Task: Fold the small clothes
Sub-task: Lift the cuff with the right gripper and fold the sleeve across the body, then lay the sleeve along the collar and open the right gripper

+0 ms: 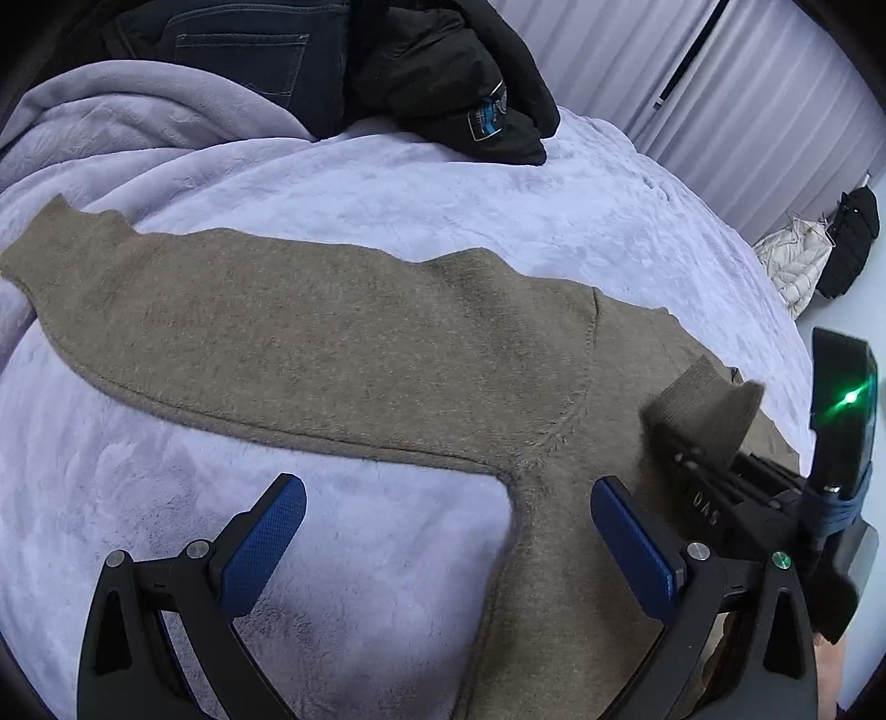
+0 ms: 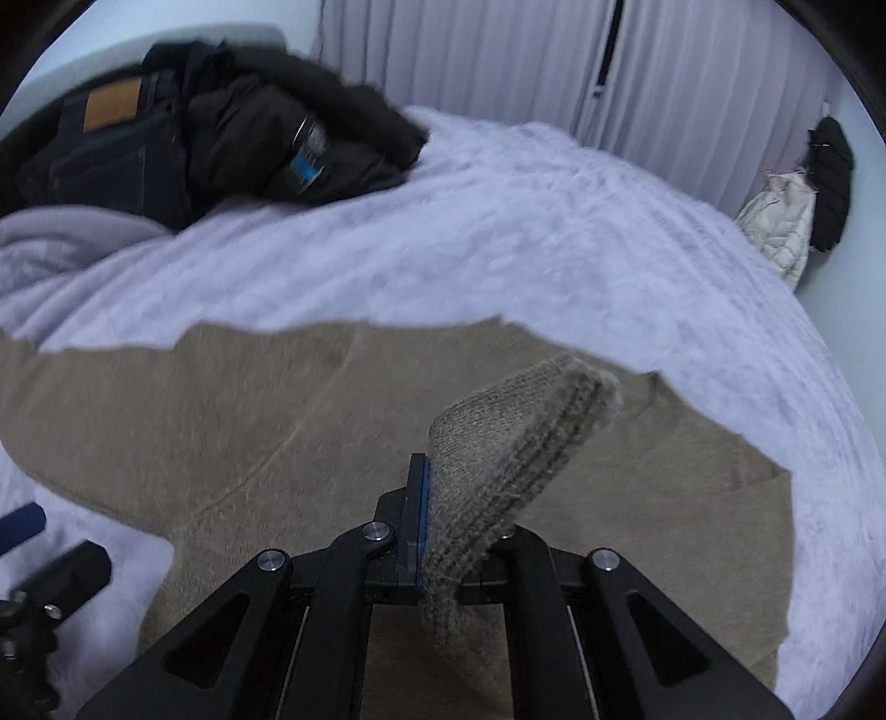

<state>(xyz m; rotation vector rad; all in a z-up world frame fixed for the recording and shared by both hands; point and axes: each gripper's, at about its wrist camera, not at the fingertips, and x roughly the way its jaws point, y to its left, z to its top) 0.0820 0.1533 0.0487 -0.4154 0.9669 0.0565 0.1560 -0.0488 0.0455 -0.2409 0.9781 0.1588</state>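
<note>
A taupe knit sweater (image 1: 332, 343) lies flat on the lavender blanket (image 1: 387, 188), one sleeve stretched out to the left. My left gripper (image 1: 448, 490) hangs open just above the sweater's armpit, blue pads (image 1: 266, 543) wide apart with nothing between them. My right gripper (image 2: 443, 498) is shut on the ribbed cuff (image 2: 515, 426) of the other sleeve, which is lifted over the sweater's body (image 2: 221, 399). From the left wrist view, that cuff (image 1: 703, 410) sticks up from the right gripper (image 1: 681, 459) at the right. The cloth hides the right gripper's far finger.
A heap of dark clothes (image 1: 432, 83) and jeans (image 1: 243, 50) lies at the far side of the bed. A pale curtain (image 1: 720, 83) hangs behind. A white padded jacket (image 1: 792, 266) and a black bag (image 1: 850, 243) sit by the wall at right.
</note>
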